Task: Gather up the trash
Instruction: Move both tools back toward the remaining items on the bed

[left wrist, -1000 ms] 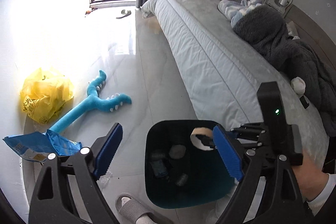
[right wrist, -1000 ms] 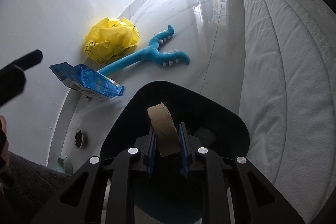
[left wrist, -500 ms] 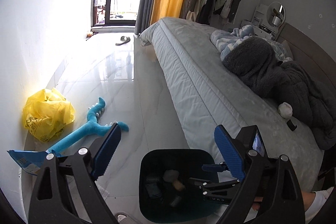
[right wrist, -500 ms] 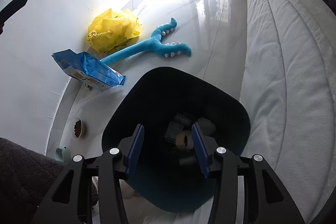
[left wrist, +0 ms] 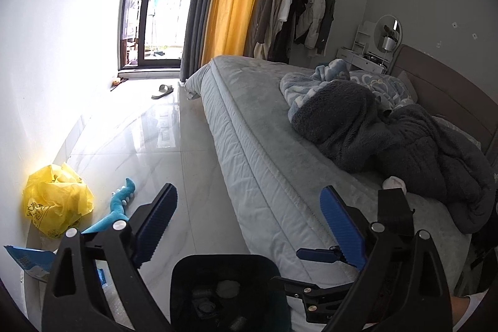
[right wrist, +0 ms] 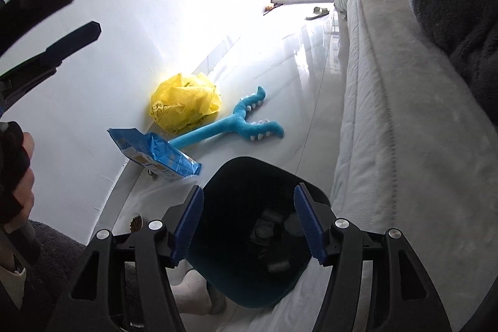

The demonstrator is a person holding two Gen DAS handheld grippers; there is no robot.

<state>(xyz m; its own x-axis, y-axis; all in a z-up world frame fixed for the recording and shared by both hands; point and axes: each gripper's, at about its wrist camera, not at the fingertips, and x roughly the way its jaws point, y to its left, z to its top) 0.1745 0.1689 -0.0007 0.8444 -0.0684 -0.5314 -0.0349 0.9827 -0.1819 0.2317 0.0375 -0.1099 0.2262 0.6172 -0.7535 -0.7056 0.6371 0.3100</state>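
Both grippers hang over the dark plastic trash bin (right wrist: 249, 176) at lower centre: right gripper (right wrist: 249, 226) opening, left gripper (left wrist: 249, 226) spreading wide (nothing between either's jaws).

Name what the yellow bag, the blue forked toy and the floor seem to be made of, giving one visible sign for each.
Yellow bag: thin plastic film, probably; crumpled with sharp creases and slightly see-through.
Blue forked toy: soft plush or foam, apparently; matt, rounded, with small white nubs.
Floor: glossy tile or polished stone; it mirrors the window and shows joint lines.
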